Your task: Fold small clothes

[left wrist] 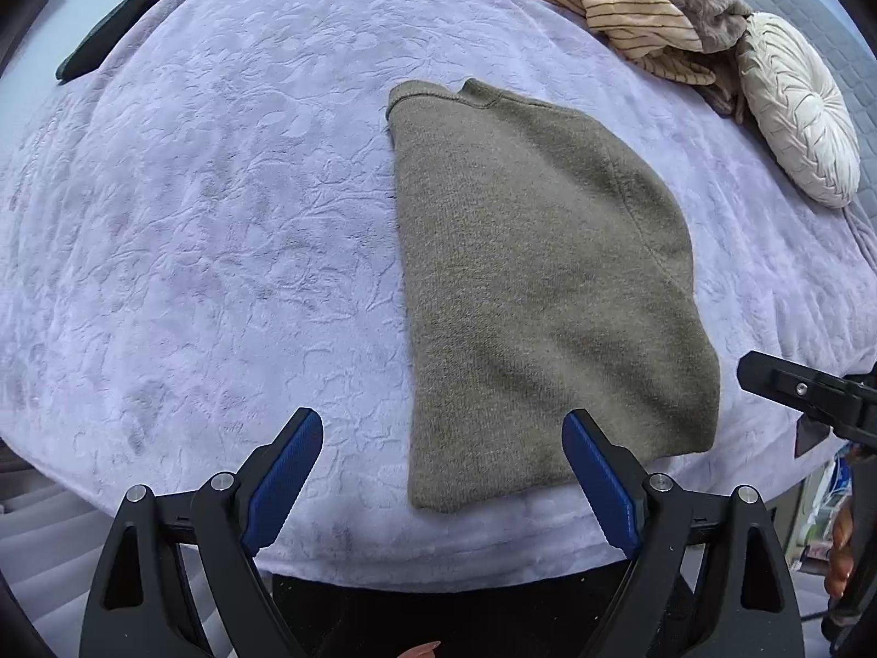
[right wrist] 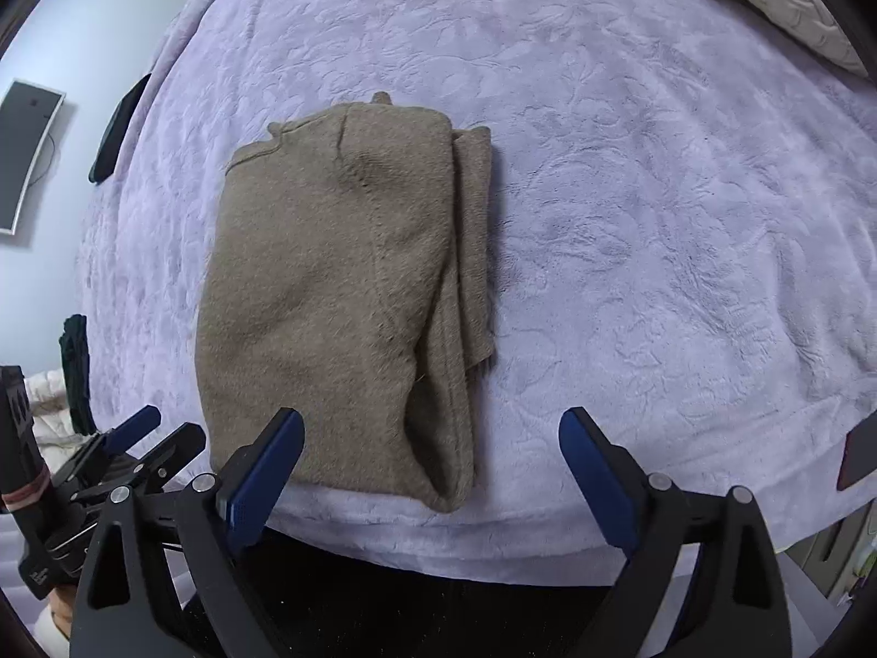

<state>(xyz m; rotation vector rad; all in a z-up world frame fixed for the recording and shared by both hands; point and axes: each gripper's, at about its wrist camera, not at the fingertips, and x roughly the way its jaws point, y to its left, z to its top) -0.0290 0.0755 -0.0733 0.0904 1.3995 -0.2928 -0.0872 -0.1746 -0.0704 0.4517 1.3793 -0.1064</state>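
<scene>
An olive-brown knit garment (left wrist: 542, 285) (right wrist: 340, 296) lies folded lengthwise on the lilac bedspread (left wrist: 219, 230) (right wrist: 658, 219), neckline at the far end, hem near the front edge. My left gripper (left wrist: 441, 430) hangs open above the front edge, its right pad over the garment's near hem, nothing between the blue pads. In the right wrist view my right gripper (right wrist: 430, 430) is open too, above the garment's near right corner, gripping nothing. A fingertip of the right gripper (left wrist: 767, 375) shows at the right edge of the left wrist view; the left gripper (right wrist: 148, 438) shows at lower left of the right wrist view.
A heap of striped beige and grey clothes (left wrist: 630, 5) and a round cream pillow (left wrist: 800, 115) lie at the far right. A dark flat object (left wrist: 115, 30) rests at the bed's far left edge. Dark floor lies below the front edge.
</scene>
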